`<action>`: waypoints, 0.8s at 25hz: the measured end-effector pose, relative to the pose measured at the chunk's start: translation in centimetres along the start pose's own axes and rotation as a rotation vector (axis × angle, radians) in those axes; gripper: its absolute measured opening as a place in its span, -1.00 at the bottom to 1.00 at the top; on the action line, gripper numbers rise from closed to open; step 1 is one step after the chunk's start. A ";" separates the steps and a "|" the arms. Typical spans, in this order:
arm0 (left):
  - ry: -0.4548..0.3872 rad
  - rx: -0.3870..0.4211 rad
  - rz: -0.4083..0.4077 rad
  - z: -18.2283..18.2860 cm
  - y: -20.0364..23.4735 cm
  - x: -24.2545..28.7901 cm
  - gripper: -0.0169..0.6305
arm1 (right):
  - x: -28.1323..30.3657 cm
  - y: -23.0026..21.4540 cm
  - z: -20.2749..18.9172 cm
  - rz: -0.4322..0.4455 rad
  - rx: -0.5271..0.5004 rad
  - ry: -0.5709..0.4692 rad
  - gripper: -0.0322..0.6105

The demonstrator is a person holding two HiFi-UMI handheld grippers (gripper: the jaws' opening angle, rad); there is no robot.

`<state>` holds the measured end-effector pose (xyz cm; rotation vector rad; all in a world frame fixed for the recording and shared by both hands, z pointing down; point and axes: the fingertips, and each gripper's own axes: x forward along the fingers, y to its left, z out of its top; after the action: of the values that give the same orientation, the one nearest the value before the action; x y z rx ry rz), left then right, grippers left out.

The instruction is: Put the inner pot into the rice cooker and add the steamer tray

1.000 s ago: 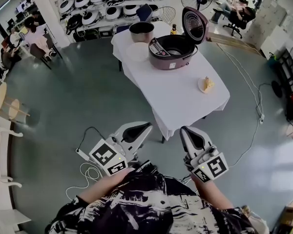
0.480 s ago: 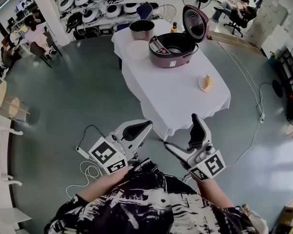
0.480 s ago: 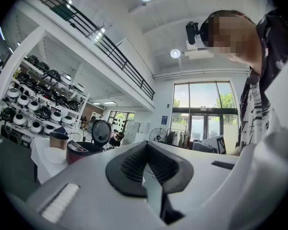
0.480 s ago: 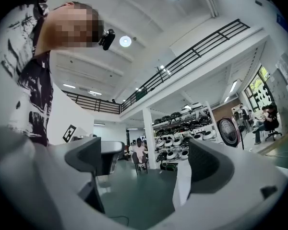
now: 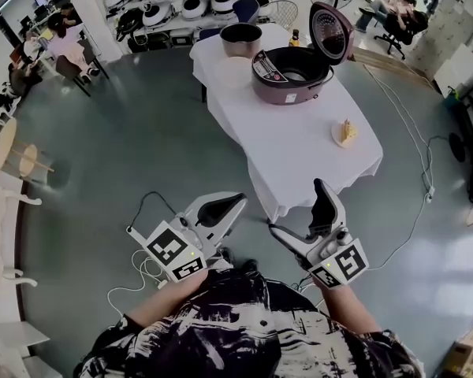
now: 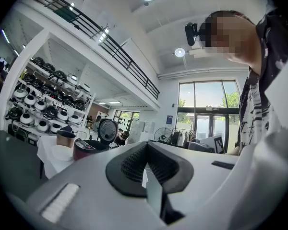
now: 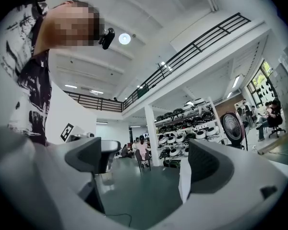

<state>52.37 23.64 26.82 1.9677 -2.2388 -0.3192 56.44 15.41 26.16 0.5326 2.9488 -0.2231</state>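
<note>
Head view: left gripper [image 5: 235,205] jaws together, right gripper's [image 5: 297,206] just widened; cooker [image 5: 288,87] print illegible.

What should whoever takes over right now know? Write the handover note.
Left gripper: jaws together, nothing between them, held short of the table.
Right gripper: jaws have just been opening and now stand wide apart, empty, also short of the table.
Rice cooker: at the table's far end, lid up.
Inner pot: on the table, outside the cooker, to its left in the head view.
White steamer tray: on the table next to the pot.
Done: nothing placed yet.
Left: pot into the cooker, then the tray.
</note>
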 end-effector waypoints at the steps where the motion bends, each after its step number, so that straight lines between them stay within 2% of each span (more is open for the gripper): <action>1: 0.002 -0.004 0.010 -0.1 0.5 -0.3 -0.93 | 0.6 -0.1 -0.2 0.005 0.003 0.003 0.71; 6: -0.004 -0.026 0.056 -0.1 4.2 -1.7 -0.93 | 4.2 -0.3 -1.2 0.030 0.001 0.020 0.71; 10: -0.016 -0.041 0.053 0.2 8.2 -1.9 -0.93 | 8.2 -0.8 -2.2 0.033 -0.010 0.034 0.71; 20: -0.032 -0.052 0.000 3.9 23.1 -2.7 -0.93 | 23.1 -3.1 -4.3 -0.003 -0.046 0.057 0.71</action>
<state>29.54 29.38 28.94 1.9499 -2.2265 -0.4081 33.43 21.05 27.08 0.5367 3.0019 -0.1418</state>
